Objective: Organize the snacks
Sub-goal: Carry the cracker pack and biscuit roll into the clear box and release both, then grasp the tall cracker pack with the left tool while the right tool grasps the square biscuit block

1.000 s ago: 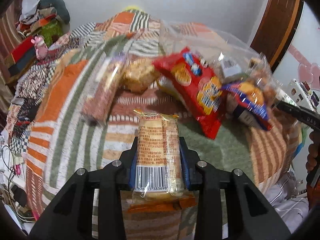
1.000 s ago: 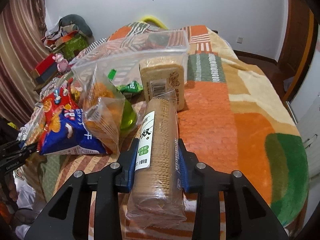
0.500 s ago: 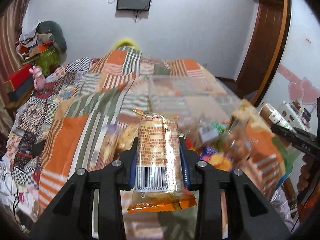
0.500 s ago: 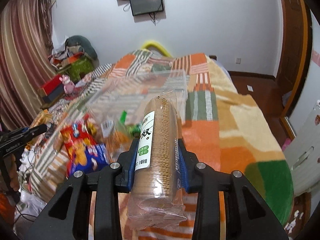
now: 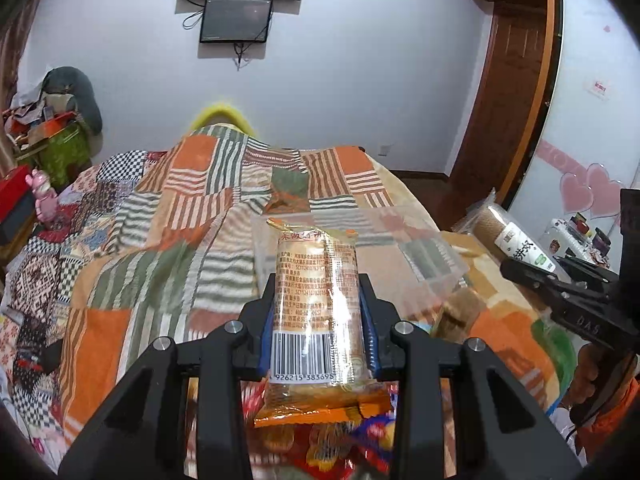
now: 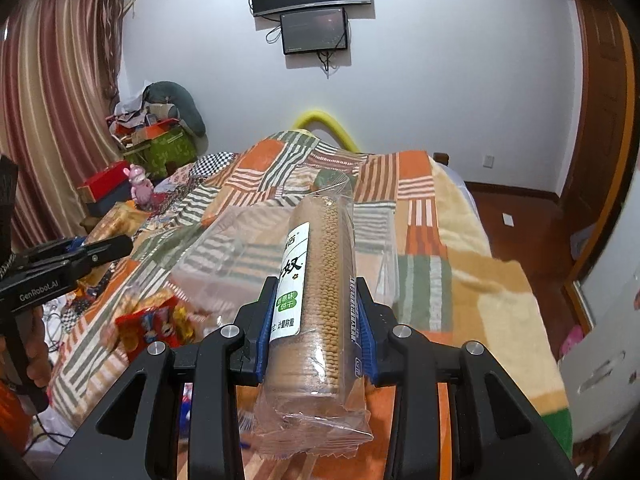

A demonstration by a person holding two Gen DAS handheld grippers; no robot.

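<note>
My left gripper (image 5: 319, 300) is shut on a clear and orange snack pack (image 5: 316, 276) with a barcode, held lengthwise above the bed. My right gripper (image 6: 316, 300) is shut on a long roll of brown biscuits (image 6: 326, 248) in clear wrap with a white label. A clear plastic container (image 5: 420, 248) (image 6: 236, 256) lies on the blanket just beyond both packs. A red snack bag (image 6: 156, 324) sits blurred at lower left, and more snacks (image 5: 320, 440) show under the left gripper. Each gripper appears in the other's view, the right one (image 5: 520, 272) and the left one (image 6: 116, 246).
The bed carries an orange, green and striped patchwork blanket (image 5: 168, 216). Boxes, clothes and a pink toy (image 6: 140, 190) are piled at the left. Two screens (image 6: 312, 8) hang on the far wall. A wooden door (image 5: 504, 92) and floor are at the right.
Both grippers rose and tipped upward with their packs still held. The snack pile slid to the bottom of both views, and the wall and screens came into sight.
</note>
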